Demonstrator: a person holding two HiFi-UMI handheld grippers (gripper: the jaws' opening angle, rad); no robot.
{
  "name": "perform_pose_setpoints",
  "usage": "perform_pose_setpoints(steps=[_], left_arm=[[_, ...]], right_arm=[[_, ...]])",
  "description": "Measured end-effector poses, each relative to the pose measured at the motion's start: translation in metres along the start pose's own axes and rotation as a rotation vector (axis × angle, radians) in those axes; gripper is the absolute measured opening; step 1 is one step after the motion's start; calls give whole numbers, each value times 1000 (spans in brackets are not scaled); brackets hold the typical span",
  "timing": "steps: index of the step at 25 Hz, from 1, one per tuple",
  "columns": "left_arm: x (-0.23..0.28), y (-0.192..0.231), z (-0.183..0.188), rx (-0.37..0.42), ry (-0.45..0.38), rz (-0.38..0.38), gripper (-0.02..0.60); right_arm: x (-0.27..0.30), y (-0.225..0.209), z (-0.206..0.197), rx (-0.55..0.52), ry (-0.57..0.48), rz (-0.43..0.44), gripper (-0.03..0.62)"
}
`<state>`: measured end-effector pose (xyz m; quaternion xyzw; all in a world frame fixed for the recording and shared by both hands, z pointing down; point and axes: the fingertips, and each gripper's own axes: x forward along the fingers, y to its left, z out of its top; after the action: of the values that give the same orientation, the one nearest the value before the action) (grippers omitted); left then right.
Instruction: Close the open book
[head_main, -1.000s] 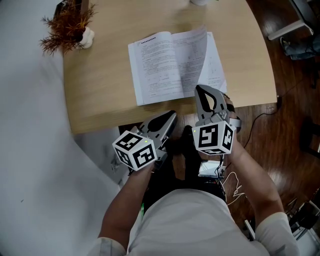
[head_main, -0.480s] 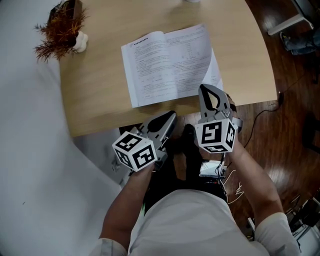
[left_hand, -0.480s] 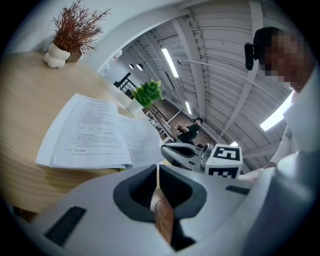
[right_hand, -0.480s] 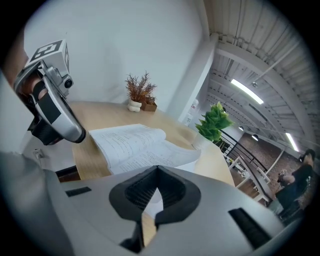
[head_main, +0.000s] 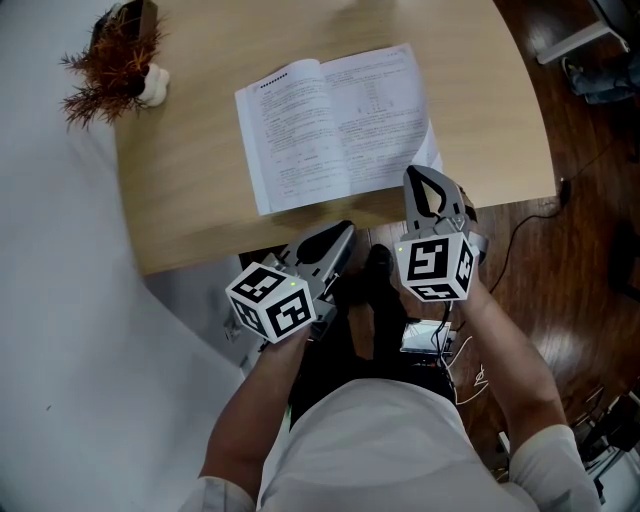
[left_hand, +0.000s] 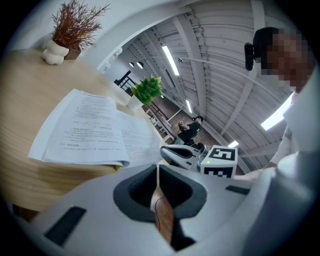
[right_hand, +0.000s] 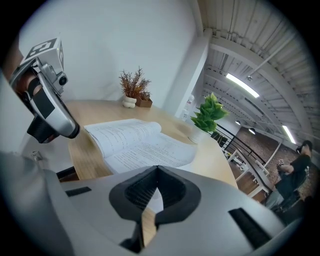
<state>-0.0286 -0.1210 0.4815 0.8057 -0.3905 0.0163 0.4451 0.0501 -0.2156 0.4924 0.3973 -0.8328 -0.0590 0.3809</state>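
Head view and 2 gripper views, book still open.

**Tabletop** (head_main: 190, 195): pale wood with a curved near edge, seen from above. Dark wooden floor (head_main: 590, 200) lies to its right.

**Open book** (head_main: 335, 125): lies flat near the middle of the tabletop, both printed pages face up and the spine running away from the person. A loose lower leaf juts out at its near right corner. Compared with 1.0 s ago, the book sits higher and further left in the head view, and the right-hand leaf, then bowed upward, lies flatter.

**Right claw** (head_main: 422, 180): held over the near edge of the tabletop, its tip just beside the book's near right corner. Its own view shows the 2 jaws brought together at the tip with nothing between them, and the book (right_hand: 135, 142) ahead. It has drifted slightly rightward in the head view since 1.0 s ago.

**Left claw** (head_main: 335, 240): held off the tabletop, below its near edge and pointing towards the book. Its jaws are likewise closed on nothing, and its place in the frame is unchanged.

**Dried plant** (head_main: 110, 65): reddish sprigs in a small white vase at the far left corner, well apart from the book.

**Green potted plant** (right_hand: 209, 115): stands beyond the book, seen only in the gripper views.
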Motion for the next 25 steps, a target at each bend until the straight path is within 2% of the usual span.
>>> perform_pose_setpoints(steps=[25], left_arm=[[11,-12,-17,21,40,-6,-2]], right_arm=[[1,-30,-75,73,153,-69,3]])
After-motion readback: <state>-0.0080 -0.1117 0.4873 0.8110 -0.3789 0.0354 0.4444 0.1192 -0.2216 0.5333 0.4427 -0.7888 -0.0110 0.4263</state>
